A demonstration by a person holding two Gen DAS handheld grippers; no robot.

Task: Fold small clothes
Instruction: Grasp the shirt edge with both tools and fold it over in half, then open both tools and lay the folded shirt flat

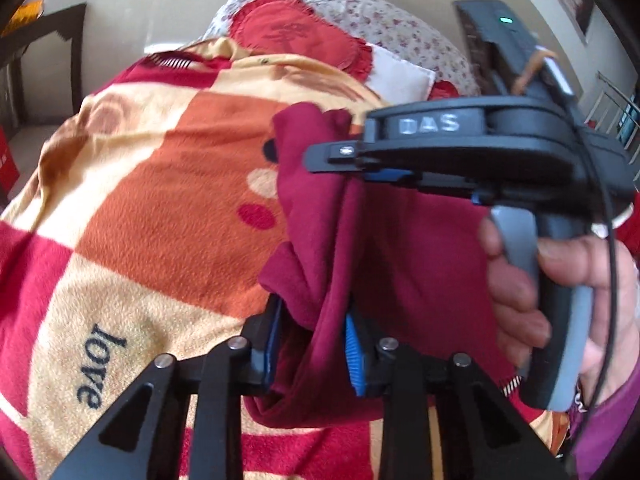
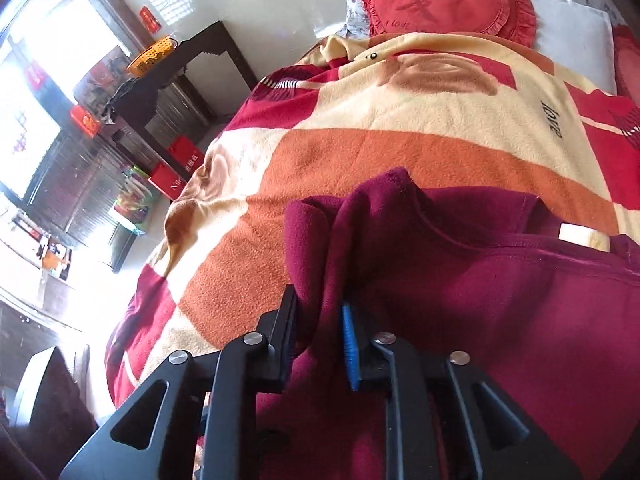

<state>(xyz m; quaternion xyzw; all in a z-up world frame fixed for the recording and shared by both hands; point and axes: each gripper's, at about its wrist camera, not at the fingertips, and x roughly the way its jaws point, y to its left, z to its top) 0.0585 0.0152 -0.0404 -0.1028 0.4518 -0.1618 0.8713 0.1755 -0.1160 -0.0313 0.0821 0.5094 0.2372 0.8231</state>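
A maroon fleece garment lies bunched on a checked blanket on a bed. In the left wrist view my left gripper is shut on a thick fold of it, with cloth filling the gap between the blue pads. My right gripper, held by a hand, pinches the garment's upper edge just beyond. The right wrist view shows the right gripper shut on a raised fold of the garment. A white label shows at the neckline to the right.
A red heart-shaped pillow and a white pillow lie at the head of the bed. Left of the bed stand a dark table with an orange basket, and red bags sit on the floor.
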